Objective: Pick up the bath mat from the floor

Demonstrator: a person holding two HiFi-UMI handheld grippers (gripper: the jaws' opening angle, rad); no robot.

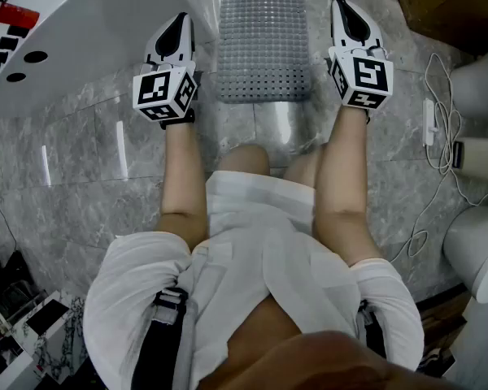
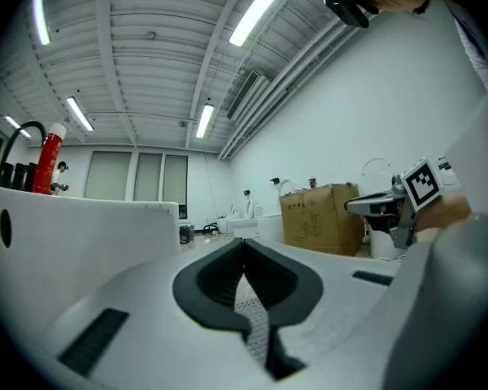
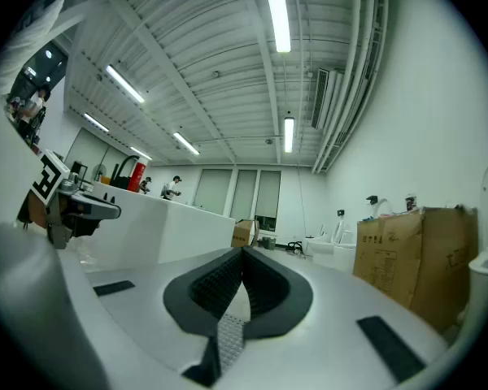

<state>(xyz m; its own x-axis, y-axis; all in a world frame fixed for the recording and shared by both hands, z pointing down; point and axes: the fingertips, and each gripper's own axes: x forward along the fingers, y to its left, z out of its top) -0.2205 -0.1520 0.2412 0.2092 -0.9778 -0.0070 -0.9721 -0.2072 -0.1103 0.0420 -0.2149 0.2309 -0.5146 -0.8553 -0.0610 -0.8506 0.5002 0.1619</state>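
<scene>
Head view, reading outward from the wearer: two bare forearms reached forward over a grey marble-patterned floor (image 1: 81, 185), each hand carrying a gripper with a marker cube at its rear. The left gripper (image 1: 180, 21) and the right gripper (image 1: 342, 6) both pointed level and away from the body, and each gripper's own view showed its dark pads pressed together at the tip with nothing between them (neither tool held anything). Between the two grippers, lower down on the floor, lay the bath mat (image 1: 263, 39), a grey perforated rectangle lying flat. Its long axis ran straight away from the wearer, parallel to both grippers, and its near short edge sat about level with the marker cubes. The mat's left long edge lay just inward of the left gripper and its right long edge just inward of the right gripper, so neither hand was clearly nearer. How high the tips stood above the mat could not be judged. A white bathtub (image 1: 89, 39) bordered the far left.
</scene>
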